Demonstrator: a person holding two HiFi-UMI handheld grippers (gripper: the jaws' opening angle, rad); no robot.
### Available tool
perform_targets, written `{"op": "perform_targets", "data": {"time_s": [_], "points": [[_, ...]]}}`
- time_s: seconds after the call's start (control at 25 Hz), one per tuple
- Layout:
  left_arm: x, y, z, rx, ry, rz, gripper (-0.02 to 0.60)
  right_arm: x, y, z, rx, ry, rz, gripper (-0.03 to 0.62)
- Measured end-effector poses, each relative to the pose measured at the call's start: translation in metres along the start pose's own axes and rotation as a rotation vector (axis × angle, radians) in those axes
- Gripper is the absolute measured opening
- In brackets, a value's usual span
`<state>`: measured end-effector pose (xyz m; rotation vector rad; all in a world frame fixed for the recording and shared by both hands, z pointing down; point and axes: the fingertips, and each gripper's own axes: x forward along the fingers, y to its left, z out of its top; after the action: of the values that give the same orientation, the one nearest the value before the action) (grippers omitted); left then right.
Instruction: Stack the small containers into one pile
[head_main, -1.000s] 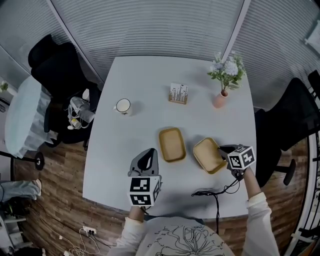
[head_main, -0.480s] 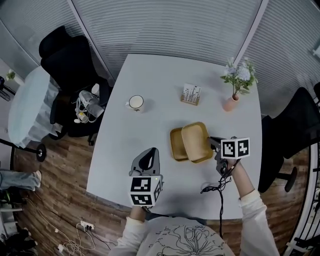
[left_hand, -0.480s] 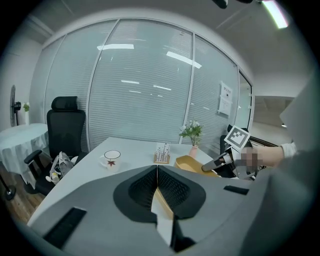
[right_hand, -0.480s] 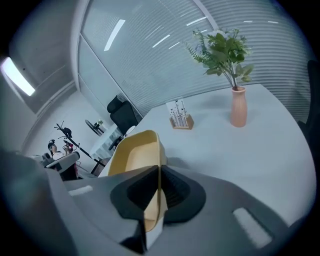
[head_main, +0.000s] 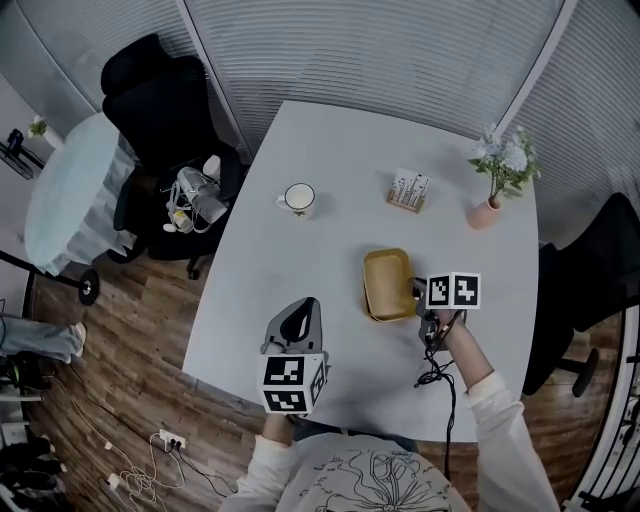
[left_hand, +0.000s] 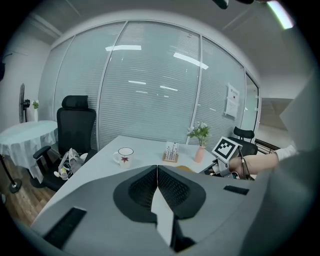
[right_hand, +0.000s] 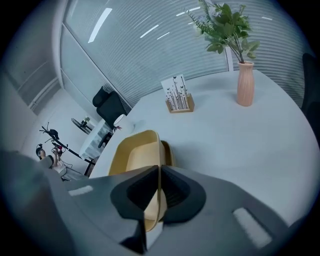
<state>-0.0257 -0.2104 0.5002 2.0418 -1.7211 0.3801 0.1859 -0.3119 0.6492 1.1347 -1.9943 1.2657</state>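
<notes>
Two small yellow containers sit one inside the other near the middle of the white table (head_main: 330, 130). The upper container (head_main: 388, 282) (right_hand: 135, 155) covers the lower one, whose rim (right_hand: 168, 152) shows just behind it. My right gripper (head_main: 420, 301) (right_hand: 159, 176) is shut on the upper container's near rim, the thin wall pinched between the pads. My left gripper (head_main: 299, 312) (left_hand: 157, 172) hangs over the table's front left, well apart from the pile, shut with nothing between its jaws. A sliver of the pile (left_hand: 184, 169) shows in the left gripper view.
A white mug (head_main: 298, 198), a card holder (head_main: 408, 190) and a pink vase of flowers (head_main: 485, 212) stand toward the table's far side. A black cable (head_main: 436, 374) lies by the front edge. Office chairs (head_main: 165, 100) flank the table.
My right gripper has carried its yellow container leftward from beside the other one to directly on top of it. The left gripper has hardly moved.
</notes>
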Motion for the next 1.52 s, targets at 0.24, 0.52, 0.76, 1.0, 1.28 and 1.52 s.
{"op": "perform_targets", "data": {"time_s": [0.24, 0.52, 0.76, 1.0, 1.28, 1.52], "points": [[-0.006, 0.01, 0.001, -0.003, -0.005, 0.005, 0.006, 0.01, -0.004, -0.009, 0.04, 0.007, -0.02, 0.078], [-0.003, 0.005, 0.006, -0.003, -0.014, -0.021, 0.006, -0.005, -0.006, -0.008, 0.015, -0.017, -0.061, 0.107], [-0.003, -0.004, 0.019, 0.012, -0.041, -0.054, 0.006, -0.03, 0.018, 0.002, -0.063, -0.118, -0.053, 0.109], [-0.006, -0.014, 0.05, 0.026, -0.115, -0.072, 0.006, -0.113, 0.087, 0.054, -0.267, -0.614, -0.042, 0.011], [-0.013, -0.03, 0.091, 0.075, -0.227, -0.093, 0.006, -0.184, 0.136, 0.061, -0.418, -0.865, -0.152, 0.011], [-0.025, -0.038, 0.107, 0.086, -0.276, -0.109, 0.006, -0.213, 0.148, 0.055, -0.359, -0.955, -0.175, 0.011]]}}
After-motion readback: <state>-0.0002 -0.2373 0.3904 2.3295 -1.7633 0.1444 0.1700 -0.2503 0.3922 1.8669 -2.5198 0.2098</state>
